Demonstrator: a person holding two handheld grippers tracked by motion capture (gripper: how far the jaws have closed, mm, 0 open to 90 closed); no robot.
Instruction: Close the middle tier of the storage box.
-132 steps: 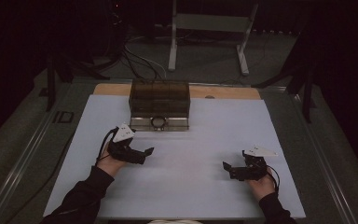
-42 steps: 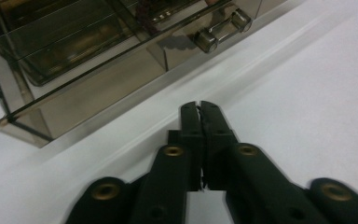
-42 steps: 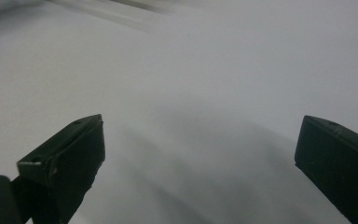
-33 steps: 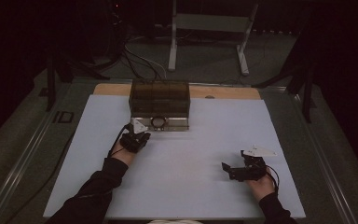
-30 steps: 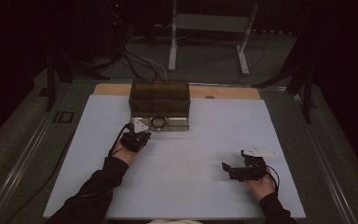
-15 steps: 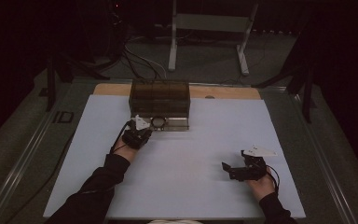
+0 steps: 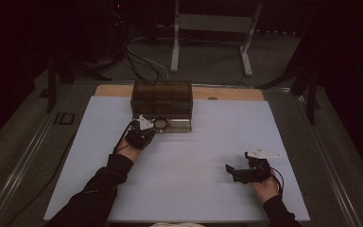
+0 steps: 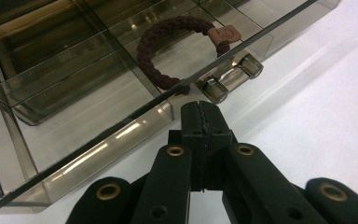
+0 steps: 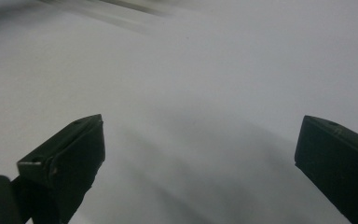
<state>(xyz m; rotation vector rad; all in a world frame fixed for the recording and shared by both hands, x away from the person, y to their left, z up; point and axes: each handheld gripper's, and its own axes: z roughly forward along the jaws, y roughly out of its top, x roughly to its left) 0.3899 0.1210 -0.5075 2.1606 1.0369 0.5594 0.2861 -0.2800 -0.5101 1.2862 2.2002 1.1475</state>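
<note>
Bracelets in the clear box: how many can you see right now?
1. A dark braided bracelet lies in a front compartment of the clear box, just beyond the left gripper. Darker rear compartments may hide others.

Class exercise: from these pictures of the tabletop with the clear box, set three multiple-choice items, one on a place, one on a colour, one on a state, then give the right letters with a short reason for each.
1. Where does the braided ring lie?
A. Inside the clear box
B. On the white tabletop beside the right gripper
C. Between the left gripper's jaws

2. What colour is the braided ring?
A. Bright yellow
B. Dark maroon-brown
C. White

3. How do the two grippers' jaws stand?
A. Both wide apart
B. Left gripper shut, right gripper open
C. Left open, right shut

Answers: 1 A, the left gripper view shows the ring behind the box's transparent wall, in one compartment. 2 B, it reads dark maroon-brown, with a small tan tag on it. 3 B, the left jaws meet with nothing between them just before the box's latch, while the right jaws stand far apart over the bare white tabletop.
</note>
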